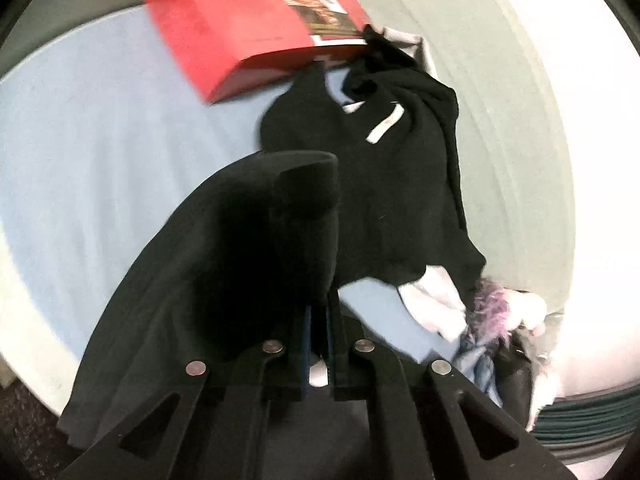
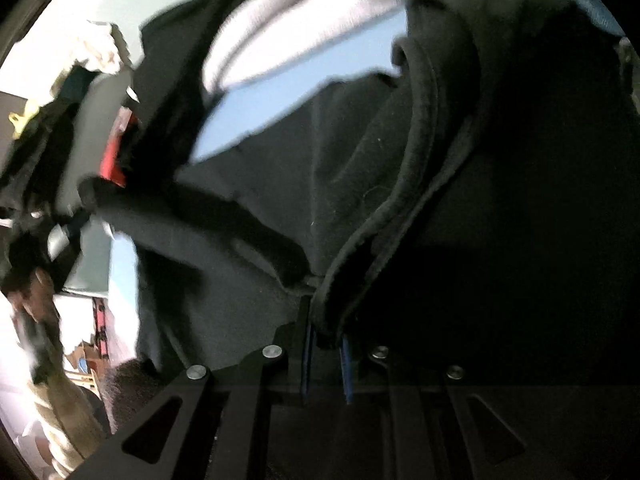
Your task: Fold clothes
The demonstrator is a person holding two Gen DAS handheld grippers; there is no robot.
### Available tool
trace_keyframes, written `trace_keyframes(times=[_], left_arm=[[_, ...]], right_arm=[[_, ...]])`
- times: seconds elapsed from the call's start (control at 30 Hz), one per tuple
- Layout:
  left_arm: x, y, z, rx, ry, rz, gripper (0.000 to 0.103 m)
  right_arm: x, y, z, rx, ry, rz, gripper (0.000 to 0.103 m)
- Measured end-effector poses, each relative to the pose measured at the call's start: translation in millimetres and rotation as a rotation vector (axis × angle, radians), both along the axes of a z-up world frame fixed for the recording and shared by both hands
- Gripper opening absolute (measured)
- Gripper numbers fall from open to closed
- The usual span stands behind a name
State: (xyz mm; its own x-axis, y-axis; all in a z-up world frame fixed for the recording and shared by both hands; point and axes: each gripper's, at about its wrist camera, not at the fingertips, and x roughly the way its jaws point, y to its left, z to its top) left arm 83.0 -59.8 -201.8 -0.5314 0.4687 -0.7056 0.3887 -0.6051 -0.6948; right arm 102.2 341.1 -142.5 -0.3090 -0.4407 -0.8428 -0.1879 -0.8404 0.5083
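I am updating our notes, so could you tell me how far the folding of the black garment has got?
Nothing looks folded yet: the black garment lies crumpled on the blue sheet. In hand: the left gripper and right gripper are each shut on a black fabric edge. Left to do: spreading it flat, then folding.

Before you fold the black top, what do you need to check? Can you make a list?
1. Left gripper shut on the black top: ok, cloth sits between the closed jaws.
2. Right gripper gripping the top's hem: ok.
3. Top lying flat: not ok, bunched and partly lifted.
4. Blue sheet has free space: ok on the left side.
5. Red box out of the way: not ok, the top reaches it.
6. Other clothes clear of the top: not ok, white cloth pokes out beneath it.
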Motion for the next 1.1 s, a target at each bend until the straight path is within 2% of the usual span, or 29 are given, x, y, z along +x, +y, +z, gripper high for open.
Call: trace_keyframes(times=[0.07, 0.13, 0.17, 0.3, 0.43, 0.5, 0.53, 0.57, 0.63, 0.67, 0.7, 0.73, 0.83, 0.87, 0.93, 1.0, 1.1], left_arm=[[15.4, -13.0, -9.3, 0.064, 0.001, 0.012, 0.006], [23.7, -7.7, -4.0, 0.058, -0.015, 0.012, 0.005], [43.1, -10.8, 0.8, 0.059, -0.020, 0.007, 0.003], [68.3, -14.8, -20.1, 0.113, -0.056, -0.021, 0.002], [82.4, -8.3, -39.8, -0.022, -0.188, -0.076, 0.002], [84.6, -9.5, -45.6, -0.075, -0.255, -0.075, 0.002], [81.6, -11.0, -45.2, -0.074, -0.265, -0.069, 0.002], [78.4, -12.5, -44.8, -0.073, -0.273, -0.062, 0.004], [71.9, -15.5, -43.9, -0.069, -0.290, -0.047, 0.014], [64.1, -15.4, -39.4, -0.081, -0.275, -0.052, 0.037], [53.7, -14.5, -33.7, -0.120, -0.256, -0.057, 0.065], [43.2, -13.5, -28.0, -0.159, -0.236, -0.062, 0.073], [3.8, -8.2, -13.3, -0.317, -0.183, -0.076, 0.075], [-7.0, -6.6, -11.2, -0.356, -0.164, -0.075, 0.075], [-32.4, -1.5, -12.2, -0.438, -0.125, -0.081, 0.075], [-52.9, 5.7, -20.8, -0.472, -0.117, -0.106, 0.075], [-80.7, 15.2, -48.9, -0.460, -0.149, -0.171, 0.075]], right_arm=[[4.5, 5.4, 17.7, -0.001, 0.045, -0.015, 0.013], [8.7, 9.3, 33.5, 0.008, 0.084, -0.026, 0.013], [13.0, 11.2, 43.1, 0.014, 0.106, -0.032, 0.012], [37.4, 11.5, 71.1, 0.030, 0.174, -0.052, 0.012], [64.2, 11.8, 68.5, 0.038, 0.147, -0.057, 0.011], [70.2, 11.6, 51.0, 0.021, 0.090, -0.072, 0.021], [70.5, 14.3, 42.9, 0.007, 0.064, -0.094, 0.030], [69.3, 18.5, 37.3, -0.017, 0.047, -0.123, 0.032], [62.4, 28.1, 32.8, -0.074, 0.040, -0.172, 0.034], [56.2, 33.5, 35.4, -0.079, 0.045, -0.193, 0.041], [50.1, 37.2, 38.5, -0.065, 0.053, -0.205, 0.046], [42.6, 40.7, 42.9, -0.035, 0.066, -0.214, 0.053], [6.4, 50.4, 52.2, 0.092, 0.094, -0.233, 0.073], [-9.3, 53.9, 50.3, 0.130, 0.078, -0.241, 0.076], [-35.8, 58.2, 40.2, 0.158, 0.034, -0.245, 0.076], [-60.3, 56.7, 25.8, 0.177, -0.008, -0.236, 0.076], [-85.4, 49.1, 5.2, 0.211, -0.052, -0.232, 0.074]])
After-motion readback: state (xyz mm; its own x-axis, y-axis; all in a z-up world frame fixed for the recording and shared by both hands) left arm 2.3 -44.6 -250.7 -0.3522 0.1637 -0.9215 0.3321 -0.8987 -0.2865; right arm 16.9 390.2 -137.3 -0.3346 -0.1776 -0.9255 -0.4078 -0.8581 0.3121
